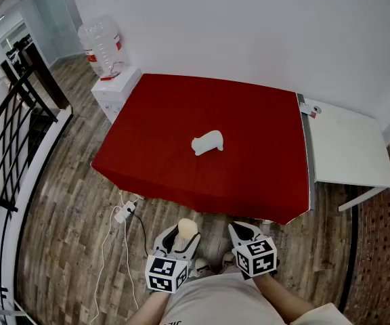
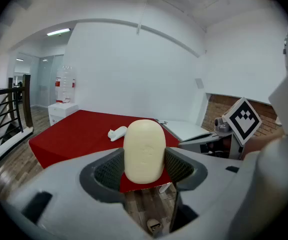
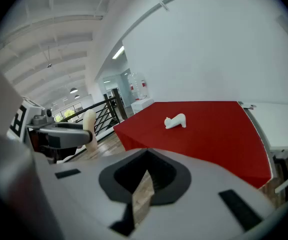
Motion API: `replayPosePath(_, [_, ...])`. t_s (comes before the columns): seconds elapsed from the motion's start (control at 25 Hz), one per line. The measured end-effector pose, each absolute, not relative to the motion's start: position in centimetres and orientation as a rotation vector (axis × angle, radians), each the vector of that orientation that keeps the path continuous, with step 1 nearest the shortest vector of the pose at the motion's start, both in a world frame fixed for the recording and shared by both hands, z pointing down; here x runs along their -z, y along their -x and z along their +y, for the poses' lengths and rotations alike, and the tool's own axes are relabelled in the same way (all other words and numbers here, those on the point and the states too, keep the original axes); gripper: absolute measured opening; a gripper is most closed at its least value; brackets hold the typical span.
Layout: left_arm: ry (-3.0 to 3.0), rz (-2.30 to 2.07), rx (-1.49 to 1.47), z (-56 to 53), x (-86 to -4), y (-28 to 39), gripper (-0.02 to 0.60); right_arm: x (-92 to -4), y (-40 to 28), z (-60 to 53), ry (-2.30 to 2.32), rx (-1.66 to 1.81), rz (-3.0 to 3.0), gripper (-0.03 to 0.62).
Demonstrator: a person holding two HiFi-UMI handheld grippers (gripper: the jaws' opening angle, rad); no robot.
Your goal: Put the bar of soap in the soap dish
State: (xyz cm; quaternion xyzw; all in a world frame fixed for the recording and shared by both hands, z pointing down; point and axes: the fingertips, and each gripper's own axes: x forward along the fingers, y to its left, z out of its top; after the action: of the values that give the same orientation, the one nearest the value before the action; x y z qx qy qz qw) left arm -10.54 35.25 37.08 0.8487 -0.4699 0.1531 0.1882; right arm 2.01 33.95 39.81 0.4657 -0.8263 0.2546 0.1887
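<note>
Left gripper [image 1: 180, 237] is clamped on the bar of soap [image 2: 144, 151], its jaws spread wide because the bar fills the gap between the mesh pads. It holds the bar by its near end, which leaves the far, rounded end free to go down first. Right gripper [image 1: 244, 231] has its jaws together with nothing in them (only a sliver of wooden floor shows through the slit), and it hangs beside the left one near the person's body, apparently spare for this job.

The soap's long axis runs along the jaws and sticks straight out from them, so its rounded tip points forward, toward the red table [image 1: 249, 134]. Both grippers are short of the table's near edge, over the floor.

The small white object near the middle of the cloth is probably the soap dish [image 1: 207, 142], though it is too small here to make out its shape. It lies well apart from the soap, so by my reading the carry to the dish has not yet begun
</note>
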Motion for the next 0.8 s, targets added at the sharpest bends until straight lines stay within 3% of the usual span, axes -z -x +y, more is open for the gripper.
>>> replayPosePath(0.4, [-2.401,-1.271,-0.409,33.1,-37.6,11.7,0.258,-40.4,-0.6,32.1,-1.343,-0.739,-2.318,0.005])
replayPosePath(0.8, [-2.357,-1.303,-0.418,23.1,-39.2,11.2,0.258,-41.3,-1.8,21.3,-1.305,-0.724,-2.331,0.005])
